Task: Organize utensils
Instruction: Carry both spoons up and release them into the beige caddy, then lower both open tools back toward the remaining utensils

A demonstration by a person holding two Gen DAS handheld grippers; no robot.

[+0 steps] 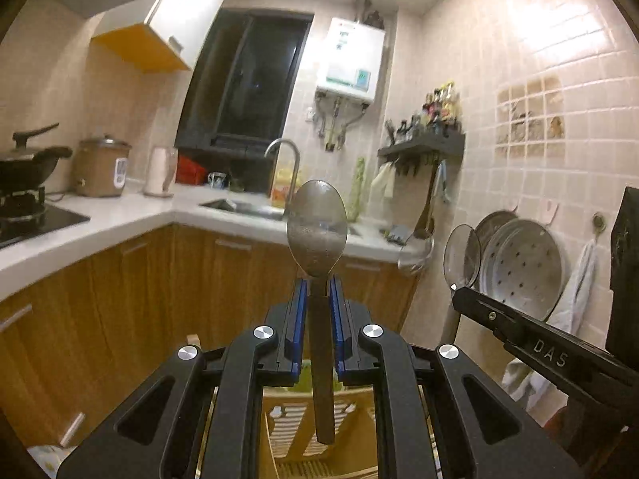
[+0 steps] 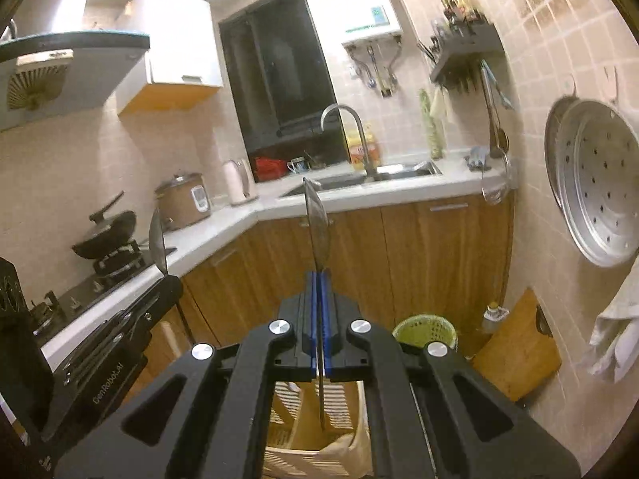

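Gripping spoons, both tongs: left tongs [image 1: 318, 279] w/ spoon [image 1: 316, 227], right tongs [image 2: 321, 275] w/ edge-on spoon [image 2: 318, 223], above basket [image 2: 295, 419].

Left gripper [image 1: 318, 285], black linkage frame with blue ribbed pads: raised, pointing level into the room, jaws nearly together and clamped on the flat handle of a grey metal spoon [image 1: 317, 231] (bowl facing its camera, handle end hanging below the pads). Right gripper [image 2: 320, 279], same build: jaws fully closed on a second thin metal spoon [image 2: 318, 231] seen edge-on. Each gripper shows beside the other in the opposite wrist view, apart.
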